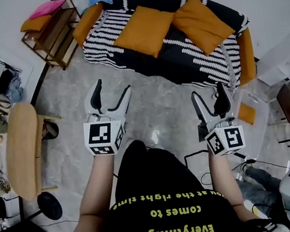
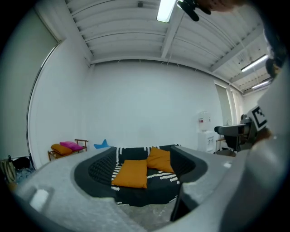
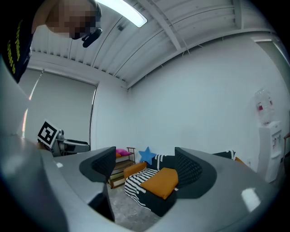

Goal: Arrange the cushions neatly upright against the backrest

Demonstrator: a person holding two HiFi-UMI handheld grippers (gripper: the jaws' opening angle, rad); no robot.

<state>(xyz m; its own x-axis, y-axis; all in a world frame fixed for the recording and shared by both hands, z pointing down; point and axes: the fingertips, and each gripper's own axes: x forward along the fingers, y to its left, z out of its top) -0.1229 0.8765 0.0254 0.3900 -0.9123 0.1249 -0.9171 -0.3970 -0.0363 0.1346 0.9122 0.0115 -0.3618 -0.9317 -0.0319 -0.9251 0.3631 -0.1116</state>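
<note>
Nearest us, our left gripper [image 1: 112,88] and right gripper [image 1: 207,91] hold their jaws wide apart on nothing, well short of the black-and-white patterned sofa [image 1: 180,62], whose two square orange fabric cushions [image 1: 144,30] lie flat on the seat, so we judge that all the standing-up remains to be done.

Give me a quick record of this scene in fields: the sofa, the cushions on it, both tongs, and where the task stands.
sofa: black with white stripes
left cushion: orange, lying flat on the seat
right cushion: orange, slumped, not upright
left tongs: open, empty, short of the sofa
right tongs: open, empty, short of the sofa
shelf: wooden, left of the sofa
task: not started; neither cushion stands upright
</note>
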